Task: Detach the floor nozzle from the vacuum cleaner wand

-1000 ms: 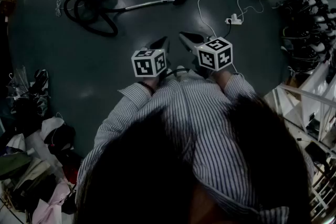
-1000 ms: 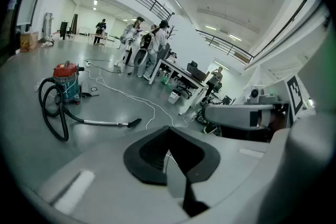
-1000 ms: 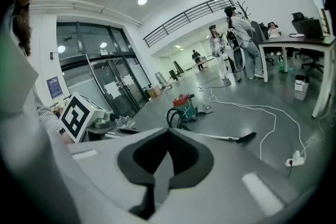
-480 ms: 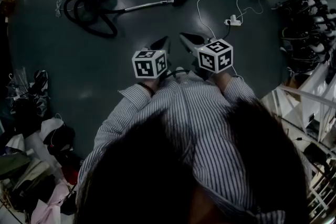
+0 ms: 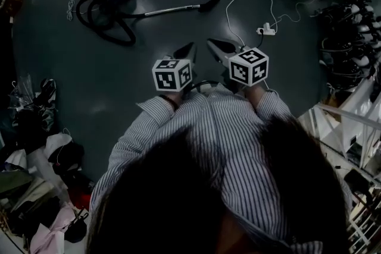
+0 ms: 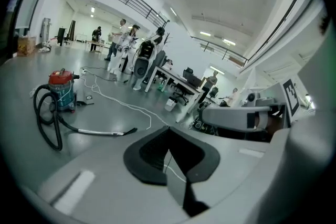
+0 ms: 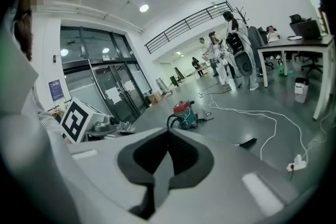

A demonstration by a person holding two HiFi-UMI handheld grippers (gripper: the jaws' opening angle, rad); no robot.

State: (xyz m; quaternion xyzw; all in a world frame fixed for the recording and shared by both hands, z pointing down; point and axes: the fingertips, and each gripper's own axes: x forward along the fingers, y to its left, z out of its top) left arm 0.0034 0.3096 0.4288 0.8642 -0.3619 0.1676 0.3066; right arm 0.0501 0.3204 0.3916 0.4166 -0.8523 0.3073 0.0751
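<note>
Black nozzle (image 5: 208, 5) lies on the floor (image 5: 89, 68) at the end of the wand (image 5: 169, 9), well apart from left gripper (image 5: 184, 49) and right gripper (image 5: 217, 46), both closed, empty. Probably light, stiff plastic; grip beside the joint.

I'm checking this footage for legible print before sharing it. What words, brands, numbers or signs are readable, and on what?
No text can be read as words or numbers.
Left marker cube, right marker cube: black-and-white square patterns, no letters.
Blue wall sign: too blurred.
White sheets on the glass doors: too small.
Vacuum cleaner: no brand legible.
</note>
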